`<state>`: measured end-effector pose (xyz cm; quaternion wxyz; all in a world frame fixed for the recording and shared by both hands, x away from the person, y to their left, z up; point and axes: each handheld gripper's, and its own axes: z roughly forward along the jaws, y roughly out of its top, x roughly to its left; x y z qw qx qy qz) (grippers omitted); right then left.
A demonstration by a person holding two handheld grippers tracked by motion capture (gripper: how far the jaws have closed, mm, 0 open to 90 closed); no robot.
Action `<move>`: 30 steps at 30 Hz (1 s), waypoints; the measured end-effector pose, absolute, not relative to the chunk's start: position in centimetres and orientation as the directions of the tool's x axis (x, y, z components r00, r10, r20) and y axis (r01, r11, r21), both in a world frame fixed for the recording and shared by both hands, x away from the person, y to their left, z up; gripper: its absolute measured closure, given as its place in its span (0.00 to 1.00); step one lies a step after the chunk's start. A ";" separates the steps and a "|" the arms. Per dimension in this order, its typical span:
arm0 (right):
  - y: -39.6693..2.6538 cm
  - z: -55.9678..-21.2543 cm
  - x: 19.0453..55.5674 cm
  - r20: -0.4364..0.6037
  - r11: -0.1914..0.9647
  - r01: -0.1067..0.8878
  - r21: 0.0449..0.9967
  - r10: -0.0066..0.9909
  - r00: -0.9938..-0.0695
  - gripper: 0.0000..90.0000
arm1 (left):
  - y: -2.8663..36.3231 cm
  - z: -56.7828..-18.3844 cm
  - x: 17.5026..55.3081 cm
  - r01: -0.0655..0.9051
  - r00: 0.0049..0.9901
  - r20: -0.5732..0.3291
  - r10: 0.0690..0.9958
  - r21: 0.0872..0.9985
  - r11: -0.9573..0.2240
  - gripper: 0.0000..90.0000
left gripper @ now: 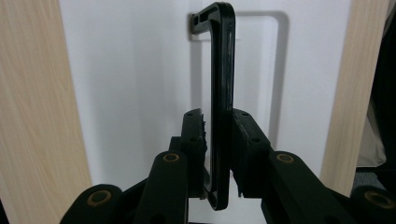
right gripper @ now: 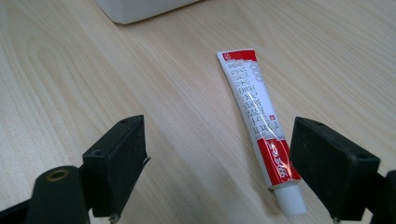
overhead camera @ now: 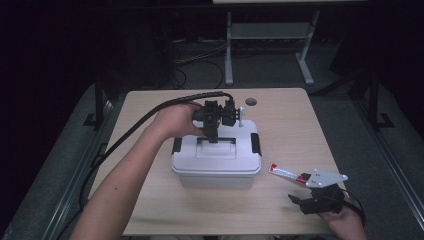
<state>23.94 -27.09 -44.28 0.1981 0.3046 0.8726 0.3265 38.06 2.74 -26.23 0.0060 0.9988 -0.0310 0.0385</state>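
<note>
Black carry handle (left gripper: 222, 93) of white storage box (overhead camera: 216, 160) pinched by left gripper (left gripper: 218, 140); right gripper (right gripper: 219, 163) spread, hovered over toothpaste tube (right gripper: 259, 116)

A lidded storage box (overhead camera: 216, 162) sits at the middle of the table (overhead camera: 150, 210). On the box's lid, its handle (left gripper: 221, 107) stands raised between the jaws of the left gripper (overhead camera: 214, 131). Right of the box lies a tube (overhead camera: 284, 173). The right gripper (overhead camera: 306, 200) rests just nearer than the tube.
</note>
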 end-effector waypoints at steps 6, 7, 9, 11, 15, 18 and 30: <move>-27.1 -44.3 24.0 -0.144 0.601 0.404 0.690 0.661 -0.737 0.20 | 2.6 -26.2 38.7 -0.058 0.996 0.073 -0.059 -0.010 -0.998 0.87; -27.1 -44.3 24.0 -0.143 0.601 0.403 0.690 0.660 -0.738 0.20 | 2.6 -26.3 39.0 -0.056 0.996 0.070 -0.057 -0.014 -0.998 0.89; -27.0 -44.3 24.0 -0.143 0.602 0.403 0.690 0.658 -0.739 0.20 | 2.5 -26.4 39.2 -0.049 0.996 0.069 -0.052 -0.031 -0.998 0.89; -27.0 -44.3 24.0 -0.144 0.604 0.401 0.689 0.657 -0.740 0.20 | 2.3 -26.6 39.4 -0.050 0.997 0.062 -0.053 -0.046 -0.998 0.89; -27.0 -44.3 24.0 -0.143 0.603 0.402 0.689 0.657 -0.740 0.20 | 2.1 -26.7 39.6 -0.045 0.998 0.039 -0.047 -0.042 -0.998 0.93; -27.1 -44.3 24.0 -0.142 0.601 0.403 0.690 0.659 -0.739 0.20 | 2.0 -26.7 39.8 -0.052 0.998 0.027 -0.054 -0.048 -0.997 0.93; -27.2 -44.3 24.0 -0.144 0.601 0.402 0.691 0.659 -0.738 0.20 | 2.0 -26.6 39.9 -0.065 0.998 0.014 -0.066 -0.047 -0.997 0.94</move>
